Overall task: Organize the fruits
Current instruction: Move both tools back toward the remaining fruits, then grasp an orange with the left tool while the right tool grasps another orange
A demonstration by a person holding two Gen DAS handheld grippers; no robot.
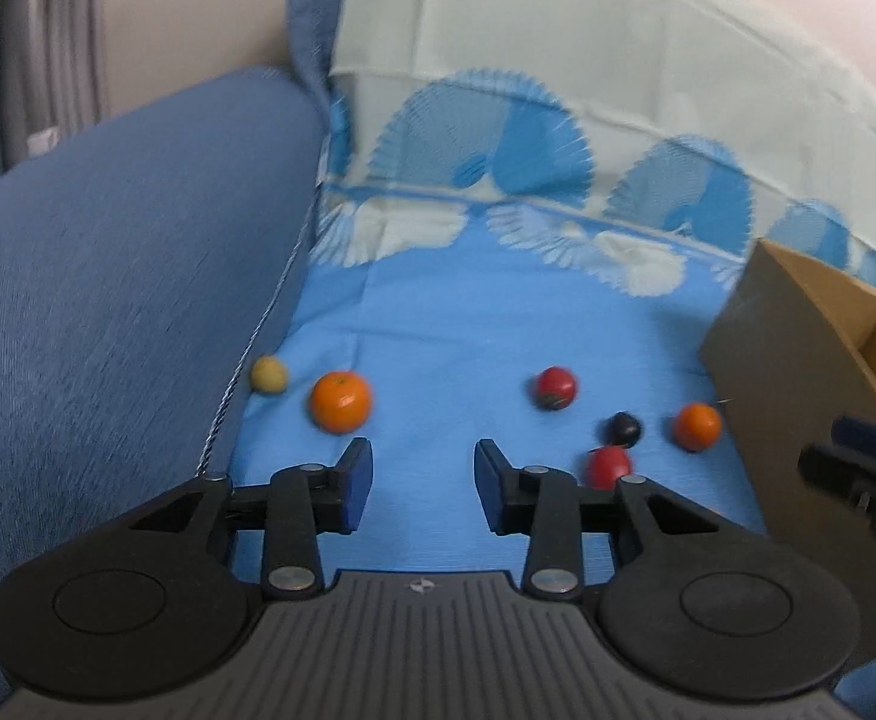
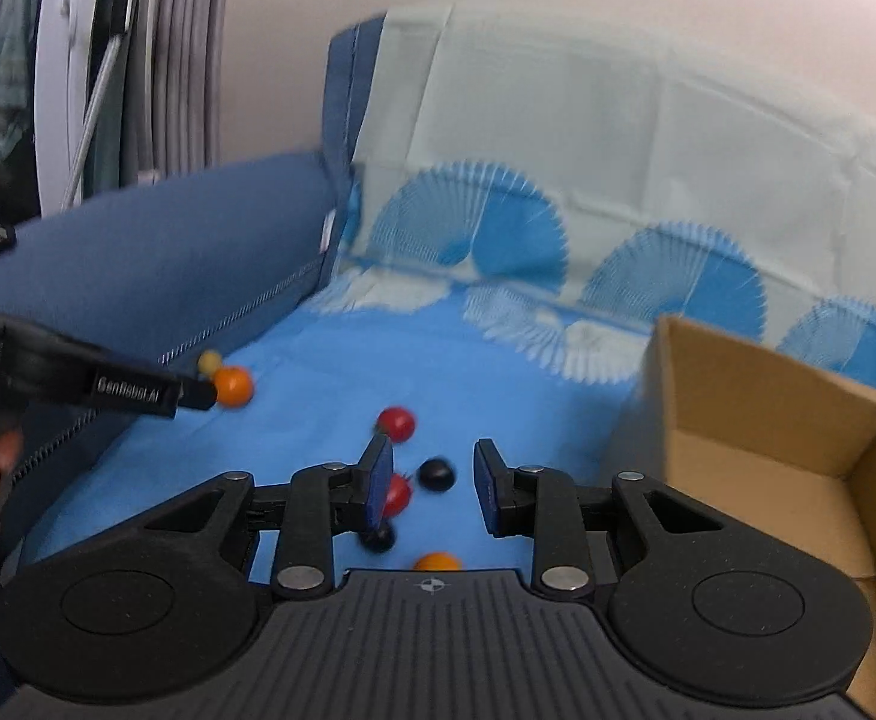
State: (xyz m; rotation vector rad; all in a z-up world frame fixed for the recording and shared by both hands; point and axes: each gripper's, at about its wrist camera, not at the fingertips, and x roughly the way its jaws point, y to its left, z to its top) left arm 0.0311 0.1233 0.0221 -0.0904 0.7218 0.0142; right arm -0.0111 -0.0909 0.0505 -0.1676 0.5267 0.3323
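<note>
Left hand-held gripper (image 1: 423, 483) open, empty; right hand-held gripper (image 2: 432, 486) open, empty

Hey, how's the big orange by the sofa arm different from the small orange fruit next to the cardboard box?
The big orange looks clearly larger than the small orange fruit. The big orange lies near the blue sofa arm, beside a yellowish fruit; the small orange fruit lies close to the cardboard box, near a dark fruit. Both are round, orange and rest loose on the blue cloth.
</note>
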